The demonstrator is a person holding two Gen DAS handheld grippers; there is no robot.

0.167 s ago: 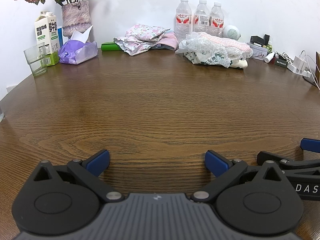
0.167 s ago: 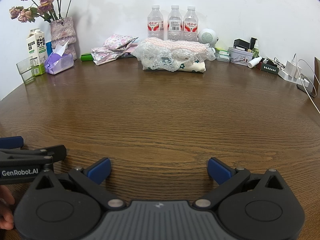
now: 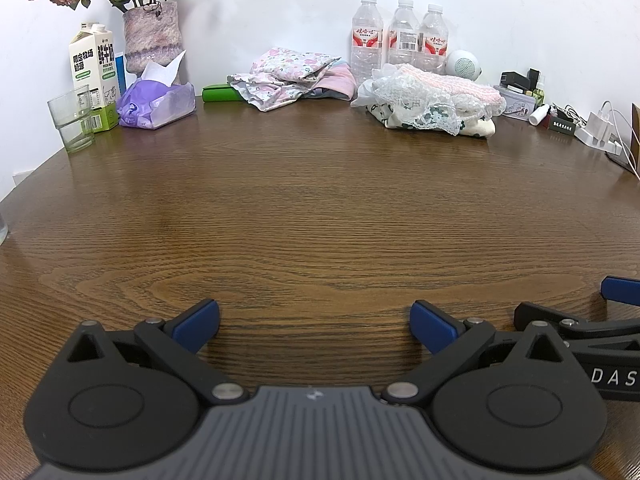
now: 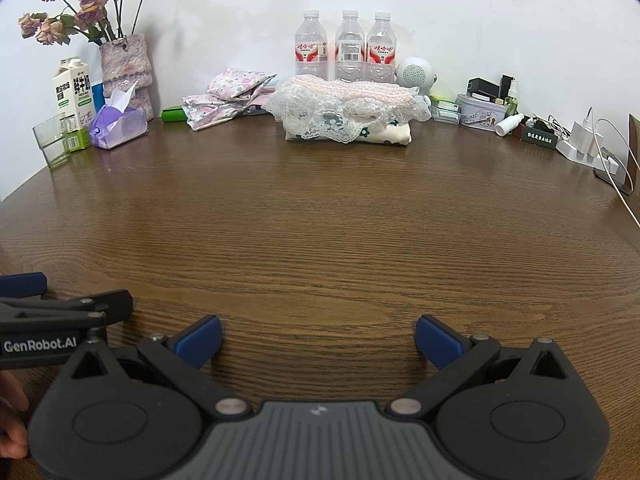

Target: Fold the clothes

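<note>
A: Right, the tongs first. What state?

B: Left tongs [image 3: 314, 322] spread wide, blue pads well apart, nothing between them, low over bare wood of the counter [image 3: 320, 208]. Right tongs [image 4: 318, 338] the same: wide apart, nothing gripped. The two sit side by side; each shows at the edge of the other's view.

A: Clothes?

B: Far side of the counter, against the white wall, well apart from both tongs. Two heaps. Floral heap [image 4: 228, 98] left of centre, pink and white print, loosely piled. Lace-trimmed stack [image 4: 346, 114] just to its right, cream cloth with dark green flowers underneath, pink knit on top.

A: Around them?

B: Three water bottles [image 4: 349, 48] upright behind the lace stack. White round speaker [image 4: 414, 74] beside the bottles. Green flat object [image 4: 173, 114] touching the floral heap's left end. Further left: purple tissue pack [image 4: 118, 126], milk carton [image 4: 74, 102], empty glass [image 4: 52, 144], vase of dried roses [image 4: 126, 72]. Chargers and cables [image 4: 592, 144] at far right.
</note>
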